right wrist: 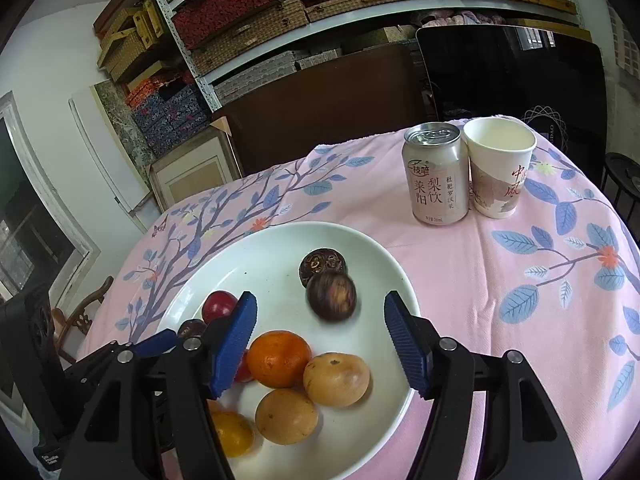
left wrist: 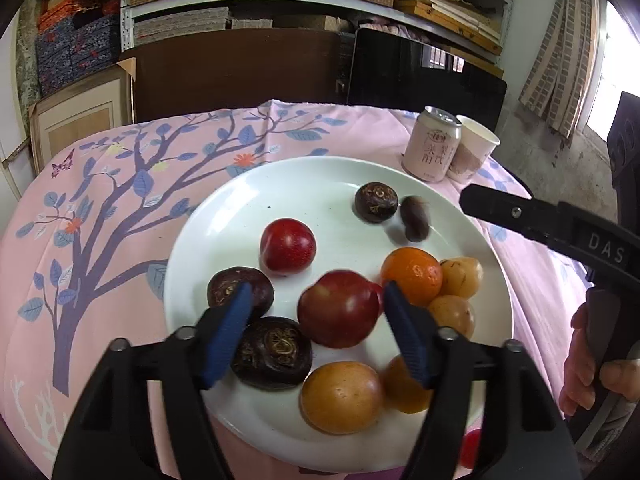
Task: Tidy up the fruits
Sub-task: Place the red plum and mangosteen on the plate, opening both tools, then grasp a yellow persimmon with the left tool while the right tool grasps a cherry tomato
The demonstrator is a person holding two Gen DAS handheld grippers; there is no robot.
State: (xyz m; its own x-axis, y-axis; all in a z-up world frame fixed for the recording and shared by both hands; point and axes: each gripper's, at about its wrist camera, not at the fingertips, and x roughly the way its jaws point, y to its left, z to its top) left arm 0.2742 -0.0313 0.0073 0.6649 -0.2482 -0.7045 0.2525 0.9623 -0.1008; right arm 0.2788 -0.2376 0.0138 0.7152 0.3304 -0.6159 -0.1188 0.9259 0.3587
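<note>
A white plate (left wrist: 280,184) holds several fruits. My left gripper (left wrist: 318,300) is open over the plate, its blue fingers either side of a red plum (left wrist: 338,310), which looks blurred. A second red plum (left wrist: 287,247), an orange (left wrist: 412,276), yellow-brown fruits (left wrist: 342,398) and dark brown fruits (left wrist: 272,354) lie around it. My right gripper (right wrist: 320,320) is open and empty above the plate (right wrist: 368,260). A blurred dark round fruit (right wrist: 332,297) lies just beyond its fingertips, beside another dark fruit (right wrist: 322,266). An orange (right wrist: 278,358) and yellow-brown fruits (right wrist: 336,380) lie below it.
A pink drink can (right wrist: 436,176) and a paper cup (right wrist: 500,168) stand at the back right of the pink leaf-patterned tablecloth (right wrist: 520,300). A small red thing (left wrist: 470,448) lies by the plate's near edge. Dark chairs and shelves of boxes stand behind the table.
</note>
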